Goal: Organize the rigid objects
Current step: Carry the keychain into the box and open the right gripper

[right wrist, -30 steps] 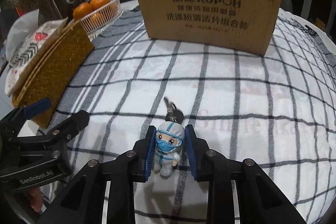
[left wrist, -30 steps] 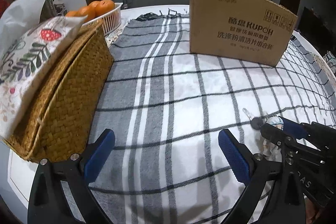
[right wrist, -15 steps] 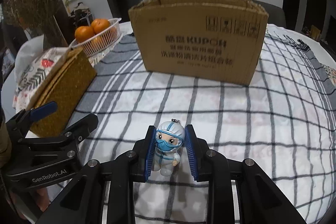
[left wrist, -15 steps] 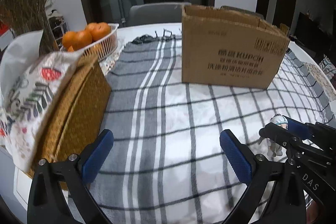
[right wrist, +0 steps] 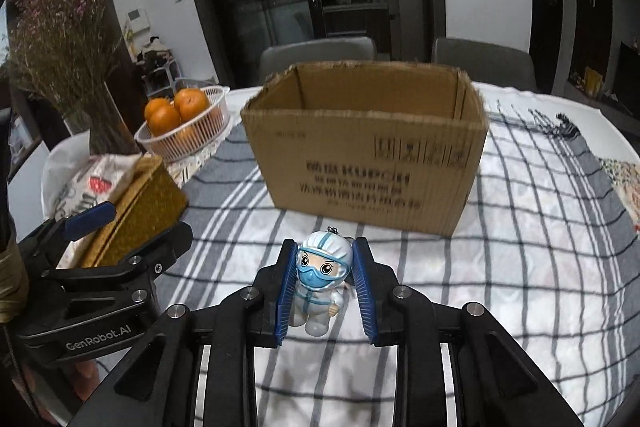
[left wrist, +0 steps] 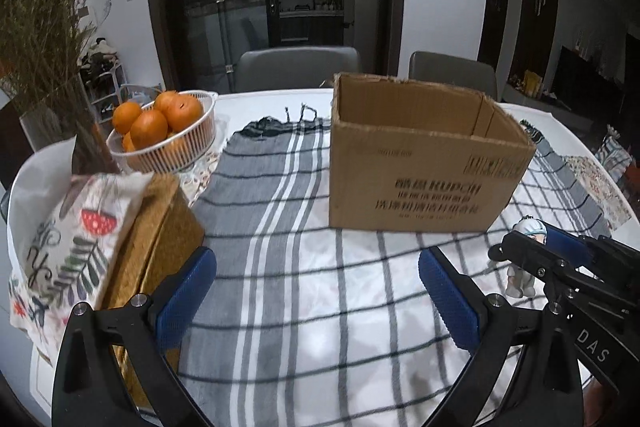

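The right gripper (right wrist: 325,291) is closed on a small figurine keychain (right wrist: 322,279), a doll in a white suit with blue goggles and mask; the blue pads (right wrist: 287,287) press its head and body from both sides, and it hangs clear of the checked tablecloth (right wrist: 520,247). From the left wrist view the figurine (left wrist: 522,267) shows at the far right, held above the cloth and short of the near wall of the cardboard box (left wrist: 420,167).

The left gripper (left wrist: 316,291) stands wide open with nothing between its pads, over the grey-striped part of the cloth. Its left finger lies just beside the woven basket (left wrist: 156,239), which carries a floral cloth liner (left wrist: 68,247) over its edge.

The box is open at the top, flaps gone, with ragged rims; its interior floor cannot be seen. Between the grippers and the box's front face lies a bare band of tablecloth. To the box's left, a white basket of oranges (left wrist: 160,131) sits near the table's far edge, with dried flowers (left wrist: 40,39) behind it. Two grey chairs (left wrist: 296,67) stand beyond the table.
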The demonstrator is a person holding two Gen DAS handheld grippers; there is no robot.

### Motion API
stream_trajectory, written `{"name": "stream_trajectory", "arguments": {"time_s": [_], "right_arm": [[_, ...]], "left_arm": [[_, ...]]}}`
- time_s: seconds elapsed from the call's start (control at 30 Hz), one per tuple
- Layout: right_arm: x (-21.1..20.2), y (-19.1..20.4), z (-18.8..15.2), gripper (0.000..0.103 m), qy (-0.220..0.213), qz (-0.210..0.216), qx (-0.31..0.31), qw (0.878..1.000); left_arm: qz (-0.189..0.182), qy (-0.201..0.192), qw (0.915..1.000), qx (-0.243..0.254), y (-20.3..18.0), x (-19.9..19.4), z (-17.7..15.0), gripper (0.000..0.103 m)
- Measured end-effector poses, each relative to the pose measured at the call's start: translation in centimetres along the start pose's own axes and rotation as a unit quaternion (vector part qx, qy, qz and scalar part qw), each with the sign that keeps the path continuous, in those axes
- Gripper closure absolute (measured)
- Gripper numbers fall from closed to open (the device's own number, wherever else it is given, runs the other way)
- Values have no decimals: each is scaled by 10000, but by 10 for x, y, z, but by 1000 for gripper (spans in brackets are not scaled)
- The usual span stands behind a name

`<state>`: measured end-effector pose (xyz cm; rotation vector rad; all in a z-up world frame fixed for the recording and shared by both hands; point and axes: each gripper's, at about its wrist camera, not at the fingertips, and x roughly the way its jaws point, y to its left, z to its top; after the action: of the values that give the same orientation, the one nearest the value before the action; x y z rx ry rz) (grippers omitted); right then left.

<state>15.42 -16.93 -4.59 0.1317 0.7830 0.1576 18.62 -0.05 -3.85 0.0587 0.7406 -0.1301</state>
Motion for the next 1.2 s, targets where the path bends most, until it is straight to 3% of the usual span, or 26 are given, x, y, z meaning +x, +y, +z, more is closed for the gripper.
{"name": "stream_trajectory", "arguments": {"time_s": [0.33, 0.9, 1.2], "right_arm": [[-7, -9, 35, 74, -341, -56, 10, 9994], [2, -20, 98, 74, -841, -126, -112, 9963], [26, -30, 121, 74, -799, -82, -56, 9968]], "left_arm": [[-132, -170, 9998, 8, -5, 5, 30, 0], [-34, -510, 9987, 17, -7, 22, 85, 0], [62, -481, 9988, 40, -10, 46, 106, 0]]}}
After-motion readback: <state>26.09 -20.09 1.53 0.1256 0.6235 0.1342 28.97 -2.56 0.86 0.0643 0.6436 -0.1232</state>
